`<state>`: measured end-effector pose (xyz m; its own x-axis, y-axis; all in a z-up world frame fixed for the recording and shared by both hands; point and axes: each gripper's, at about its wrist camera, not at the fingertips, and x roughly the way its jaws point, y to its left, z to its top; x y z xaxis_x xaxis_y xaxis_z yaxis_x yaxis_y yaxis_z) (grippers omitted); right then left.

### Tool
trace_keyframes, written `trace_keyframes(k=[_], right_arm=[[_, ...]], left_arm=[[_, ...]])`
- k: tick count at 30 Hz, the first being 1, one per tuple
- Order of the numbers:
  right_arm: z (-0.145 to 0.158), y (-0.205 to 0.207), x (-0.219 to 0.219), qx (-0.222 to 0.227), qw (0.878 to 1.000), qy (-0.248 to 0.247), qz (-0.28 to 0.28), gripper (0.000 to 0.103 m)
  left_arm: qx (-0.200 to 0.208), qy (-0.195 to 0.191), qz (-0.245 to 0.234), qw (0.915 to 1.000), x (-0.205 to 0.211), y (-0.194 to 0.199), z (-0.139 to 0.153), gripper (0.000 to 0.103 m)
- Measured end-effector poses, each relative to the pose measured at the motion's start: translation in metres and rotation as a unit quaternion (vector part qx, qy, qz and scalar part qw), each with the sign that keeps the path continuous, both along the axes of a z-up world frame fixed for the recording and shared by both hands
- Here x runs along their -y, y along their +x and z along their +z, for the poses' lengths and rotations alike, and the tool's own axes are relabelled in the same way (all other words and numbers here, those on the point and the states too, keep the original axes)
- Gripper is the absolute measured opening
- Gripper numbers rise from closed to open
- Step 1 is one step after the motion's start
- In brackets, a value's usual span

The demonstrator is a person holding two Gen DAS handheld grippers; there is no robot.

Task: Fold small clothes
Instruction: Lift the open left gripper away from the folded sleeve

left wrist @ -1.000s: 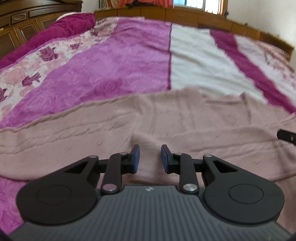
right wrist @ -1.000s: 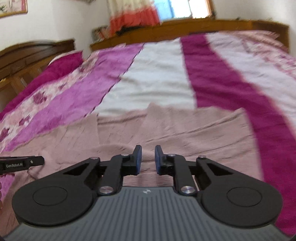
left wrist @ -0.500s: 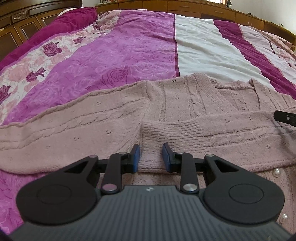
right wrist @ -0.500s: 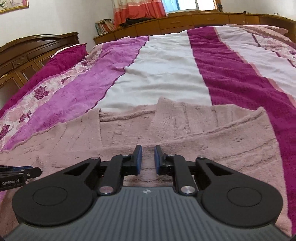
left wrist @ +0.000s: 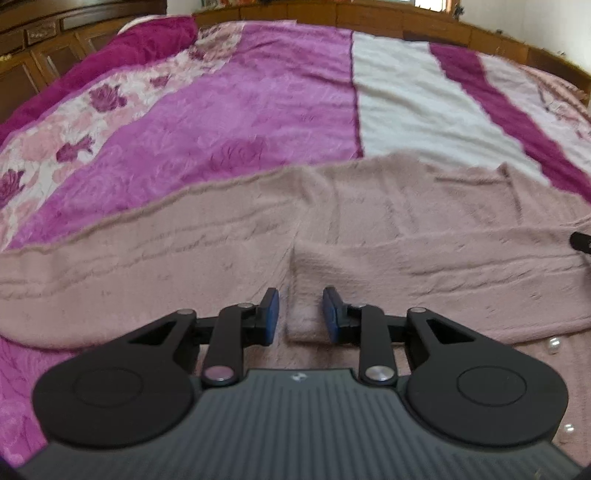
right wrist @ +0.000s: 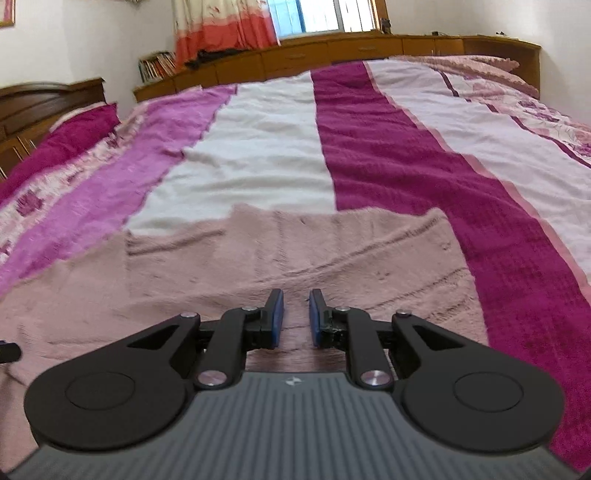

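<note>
A dusty-pink knitted cardigan (left wrist: 388,229) lies spread flat on the bed, its left sleeve (left wrist: 129,266) stretched out to the left and its right sleeve (left wrist: 424,280) folded across the body. White pearl buttons (left wrist: 553,345) show at the lower right. My left gripper (left wrist: 300,312) is open, its blue pads on either side of the folded sleeve's cuff end, not closed on it. My right gripper (right wrist: 296,317) is open with a narrow gap, low over the cardigan (right wrist: 295,258) near its right side. The right gripper's tip shows at the left wrist view's right edge (left wrist: 581,242).
The bed has a striped blanket (left wrist: 258,110) of magenta, white and floral bands (right wrist: 388,155). Dark wooden cabinets (left wrist: 44,55) stand at the left, a wooden headboard ledge (right wrist: 351,51) at the far end, with curtain (right wrist: 225,26) and window behind.
Both cameras have tilted up and drawn slightly back from the cardigan, now blurred. The sleeve stays folded across the body. Both grippers remain open and empty.
</note>
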<state>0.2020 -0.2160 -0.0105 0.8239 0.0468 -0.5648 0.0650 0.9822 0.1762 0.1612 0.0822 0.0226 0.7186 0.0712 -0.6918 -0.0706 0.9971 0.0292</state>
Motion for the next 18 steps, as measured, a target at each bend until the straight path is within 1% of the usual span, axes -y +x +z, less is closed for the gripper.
trace_keyframes(k=[2,5,9,12,14,17,18], right_arm=[[-0.006,0.006,0.002,-0.003,1.000,-0.004,0.000,0.020],[-0.008,0.011,0.002,0.000,1.000,-0.001,-0.005,0.021],[-0.005,0.005,0.004,0.006,1.000,0.013,-0.010,0.022],[0.003,-0.008,0.003,0.008,1.000,0.015,-0.014,0.032],[0.008,-0.020,0.002,0.013,1.000,0.016,-0.016,0.045],[0.016,-0.042,0.002,0.022,0.999,0.030,-0.013,0.051],[0.019,-0.049,0.001,0.023,0.999,0.034,-0.012,0.051]], left_arm=[[0.003,-0.005,0.003,1.0000,-0.001,-0.001,-0.003,0.030],[0.003,-0.001,0.002,1.0000,-0.001,-0.002,-0.002,0.030],[0.001,-0.011,0.005,0.9999,-0.003,-0.004,0.001,0.030],[0.002,-0.016,0.007,0.9999,-0.005,-0.010,0.007,0.030],[0.003,-0.015,0.007,0.9999,-0.006,-0.016,0.011,0.029],[0.002,-0.014,0.007,0.9999,-0.009,-0.028,0.018,0.029],[0.002,-0.016,0.007,0.9999,-0.010,-0.032,0.020,0.035]])
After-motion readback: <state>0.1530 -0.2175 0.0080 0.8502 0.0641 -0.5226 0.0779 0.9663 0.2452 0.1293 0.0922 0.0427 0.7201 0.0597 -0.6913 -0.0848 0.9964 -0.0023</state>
